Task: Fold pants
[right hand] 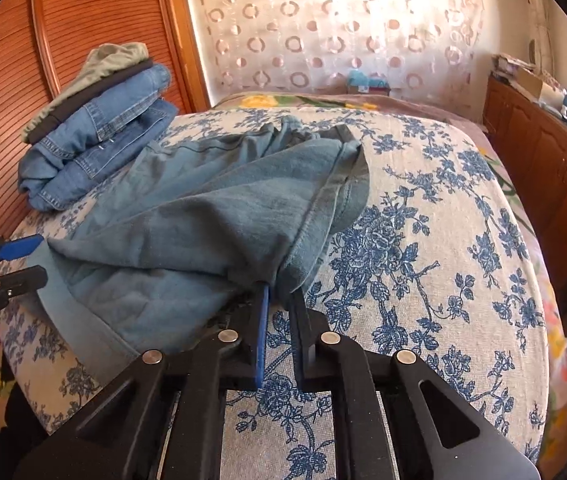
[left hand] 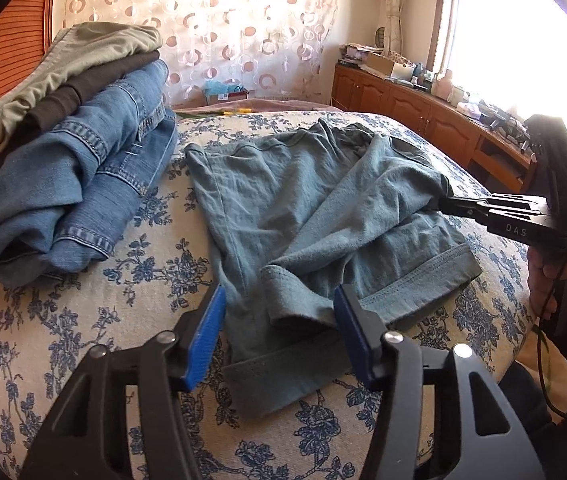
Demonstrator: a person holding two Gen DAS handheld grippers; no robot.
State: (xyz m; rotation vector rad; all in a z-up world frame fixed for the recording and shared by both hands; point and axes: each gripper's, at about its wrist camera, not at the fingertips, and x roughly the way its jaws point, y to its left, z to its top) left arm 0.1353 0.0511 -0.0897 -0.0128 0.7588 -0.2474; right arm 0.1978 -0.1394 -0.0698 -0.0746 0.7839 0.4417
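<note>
Teal pants lie crumpled on a blue floral bedspread. My left gripper stands open at their near end, its blue pads either side of a rolled cuff without pressing it. In the right wrist view that gripper shows at the left edge, straddling the hem. My right gripper is shut on the right edge of the pants, and the cloth rises in a ridge from the pinch. The left wrist view has it coming in from the right, held by a hand.
A stack of folded clothes, denim under dark and olive pieces, sits at the bed's far left against a ribbed wooden panel. A cluttered wooden cabinet runs along the right under a bright window. Bare bedspread lies right of the pants.
</note>
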